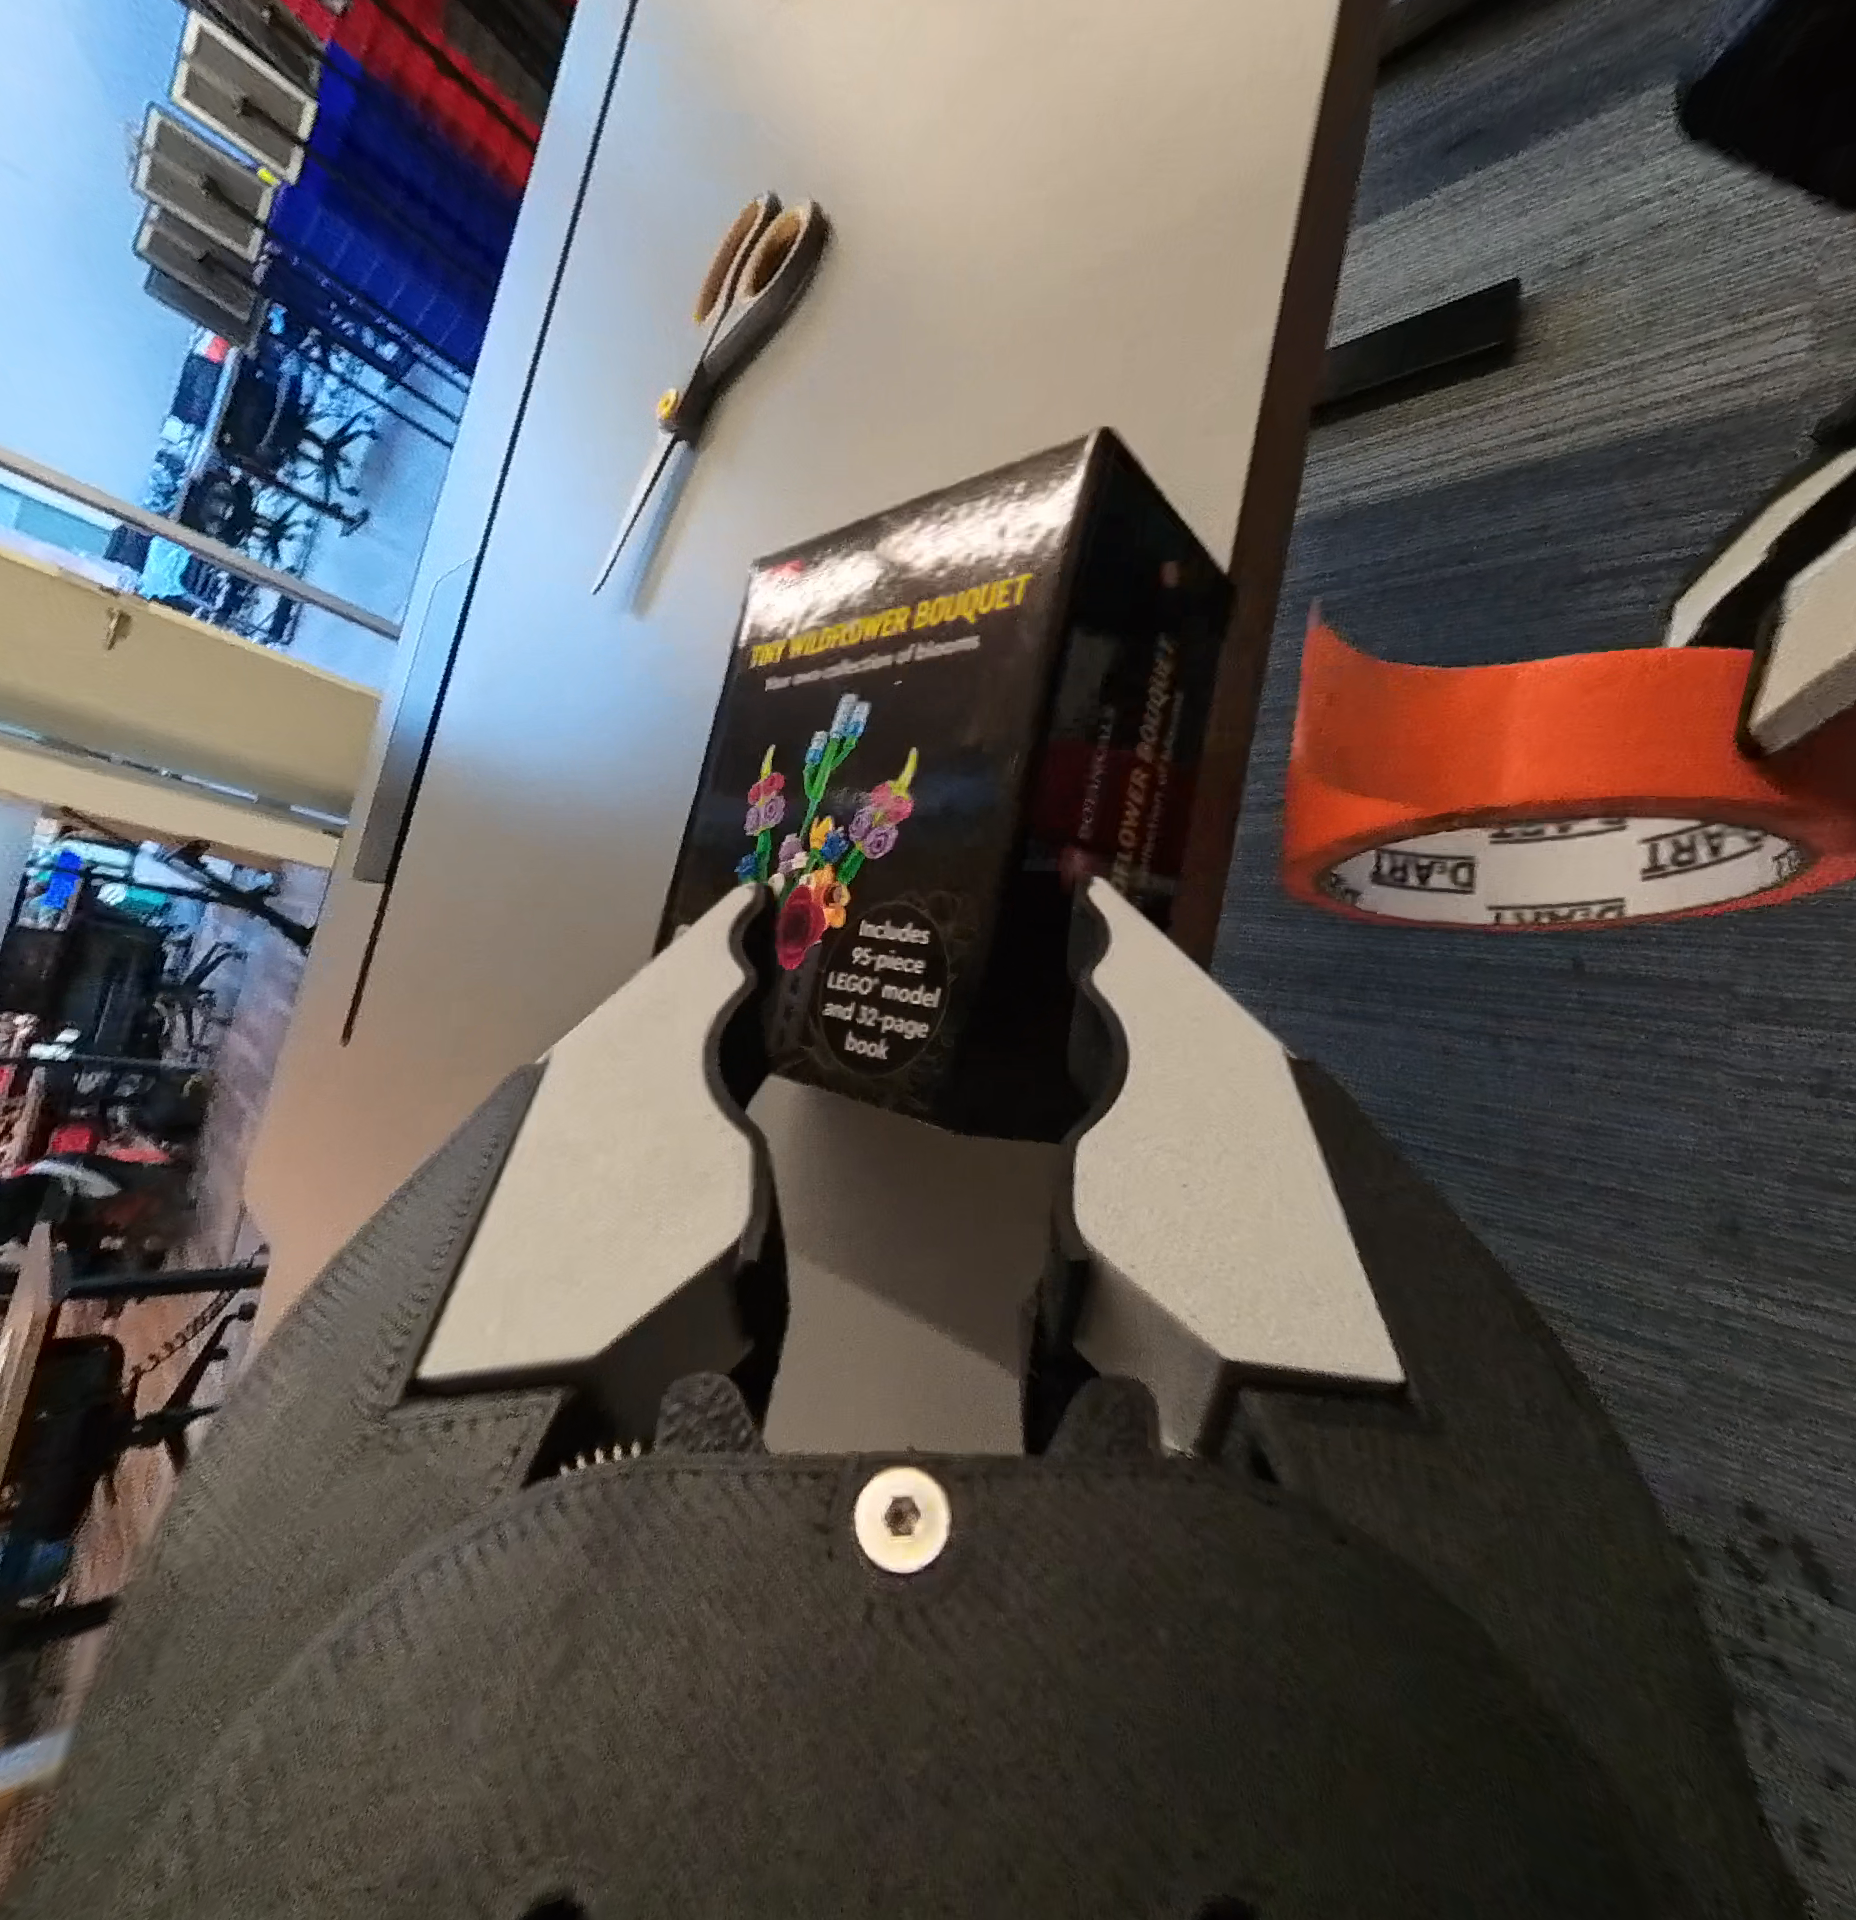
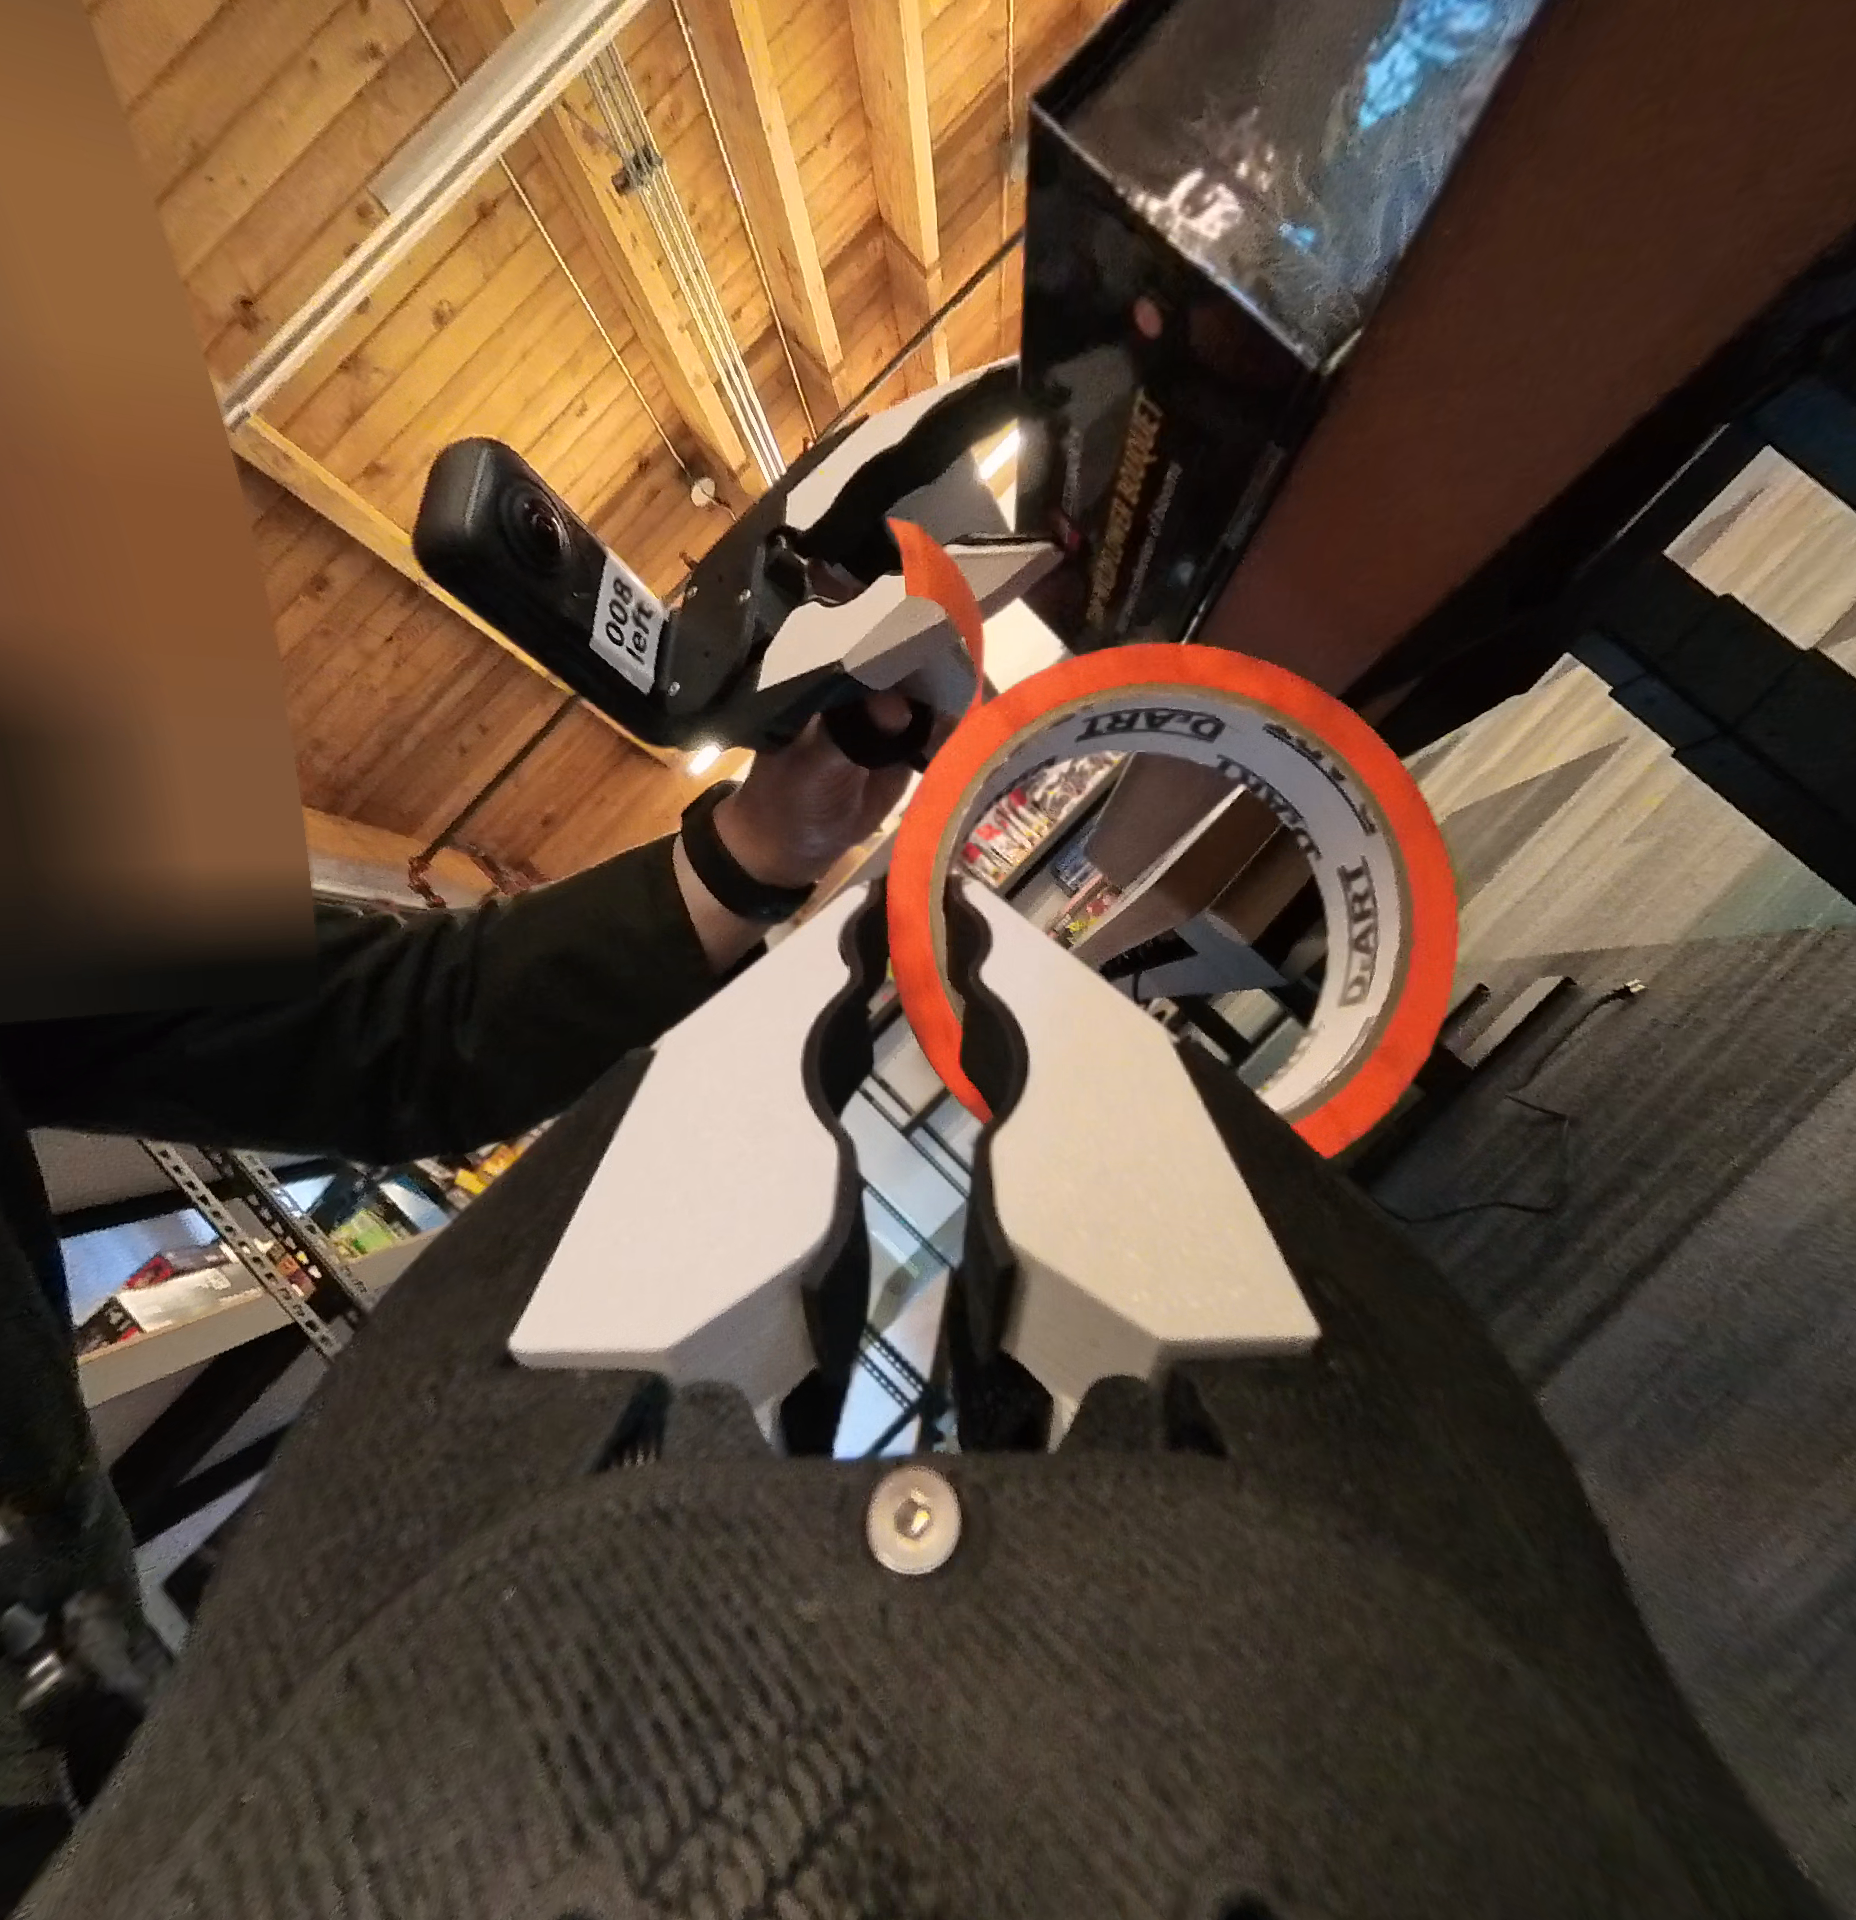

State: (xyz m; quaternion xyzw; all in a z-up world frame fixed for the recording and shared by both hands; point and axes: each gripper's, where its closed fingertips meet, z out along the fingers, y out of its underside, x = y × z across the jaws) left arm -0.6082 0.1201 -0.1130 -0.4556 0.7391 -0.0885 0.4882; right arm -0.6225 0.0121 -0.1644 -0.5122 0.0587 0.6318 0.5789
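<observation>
The grey table fills the middle of the left wrist view, seen turned on its side; its near and far ends run out of frame. Beyond its dark edge lies blue-grey carpet.

A glossy black box with a flower picture stands on the table near that edge. The left gripper has its grey fingers set around the box's lower end, one on each side and closed onto it; the box base is hidden behind the fingers, so the exact contact cannot be made out. In the right wrist view the same box is blurred and cut off at the top.

The orange tape roll has a white printed core. The right gripper pinches its rim, fingers narrow with the band between them; the roll's lower arc is hidden behind the right finger. A loose orange strip curls up from the roll toward the left gripper, and its end is hard to trace. In the left wrist view the roll is cut off at the right edge.

Scissors lie on the table beyond the box, well apart from it, blades closed.

A blurred patch covers the upper left of the right wrist view.
</observation>
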